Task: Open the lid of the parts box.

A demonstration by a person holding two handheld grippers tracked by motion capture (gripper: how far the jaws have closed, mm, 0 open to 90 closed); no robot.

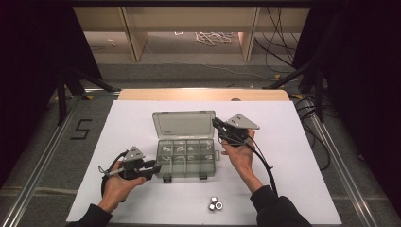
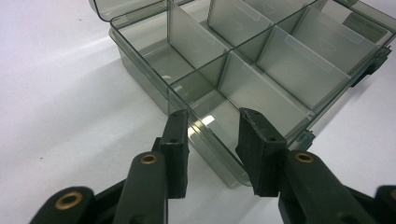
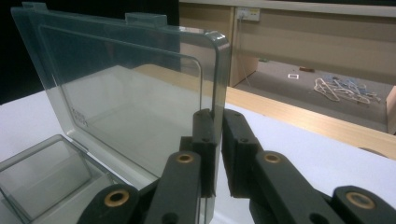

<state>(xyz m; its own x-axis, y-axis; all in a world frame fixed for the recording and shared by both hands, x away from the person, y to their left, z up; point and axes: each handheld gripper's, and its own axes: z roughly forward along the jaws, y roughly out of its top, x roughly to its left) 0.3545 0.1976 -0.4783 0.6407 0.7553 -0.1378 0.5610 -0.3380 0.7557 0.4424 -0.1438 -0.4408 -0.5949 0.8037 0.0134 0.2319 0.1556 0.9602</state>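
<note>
A smoky clear organizer box [image 1: 185, 158] with several divided compartments sits mid-table, its lid [image 1: 183, 124] swung up and open. My left gripper [image 1: 156, 168] is at the box's near-left corner. In the left gripper view its jaws [image 2: 217, 121] clamp that corner of the box [image 2: 280, 70], one pad on each outer wall. My right gripper [image 1: 216, 124] is at the lid's right edge. In the right gripper view its jaws [image 3: 218, 116] are shut on the thin edge of the lid [image 3: 126, 107], which stands upright above the box base [image 3: 42, 163].
Three silver nuts [image 1: 215, 204] lie together near the front edge of the white table top [image 1: 293, 156]. A wooden strip [image 1: 203, 94] runs along the far edge. Black stand legs [image 1: 71, 85] flank the table, with cables and rope on the floor beyond.
</note>
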